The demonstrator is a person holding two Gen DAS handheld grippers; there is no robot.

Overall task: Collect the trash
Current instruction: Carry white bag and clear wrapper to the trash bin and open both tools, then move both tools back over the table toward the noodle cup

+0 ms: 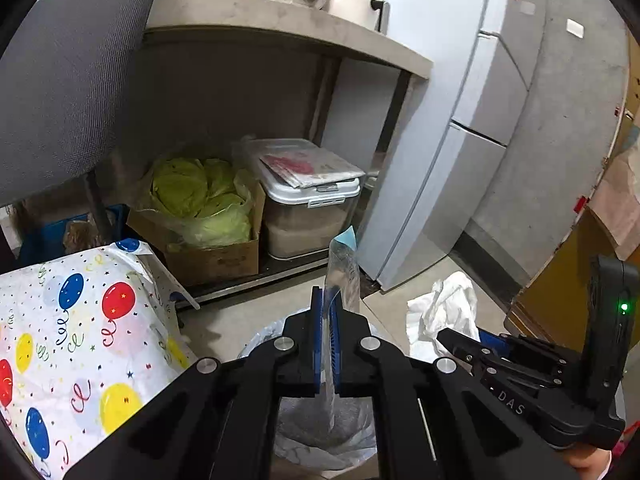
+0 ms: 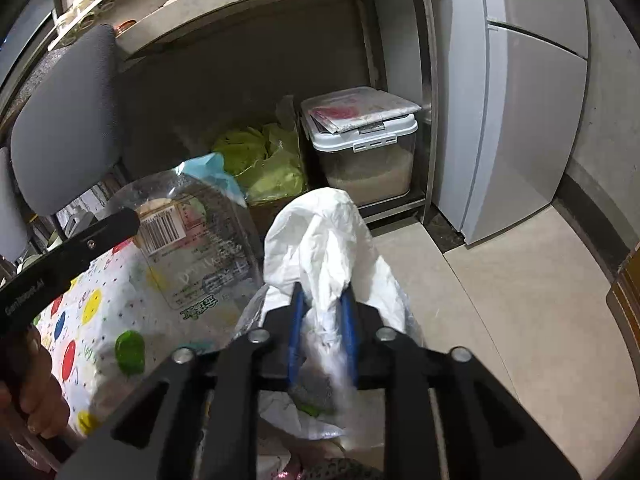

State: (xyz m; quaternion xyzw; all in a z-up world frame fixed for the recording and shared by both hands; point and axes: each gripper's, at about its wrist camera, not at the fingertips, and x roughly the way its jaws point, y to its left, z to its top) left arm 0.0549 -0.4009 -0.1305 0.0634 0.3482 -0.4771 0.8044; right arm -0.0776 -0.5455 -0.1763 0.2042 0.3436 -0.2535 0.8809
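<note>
My left gripper is shut on a flat clear plastic package with a light blue top, held above a trash bin lined with a clear bag. The same package shows large in the right wrist view, printed label and barcode facing me. My right gripper is shut on a crumpled white plastic bag, also held over the bin liner. The white bag also shows in the left wrist view, right of my left gripper.
A table with a balloon-print cloth is at the left. A grey chair back stands behind it. Under the counter sit a cardboard box of cabbage and a clear lidded container. A grey fridge stands right.
</note>
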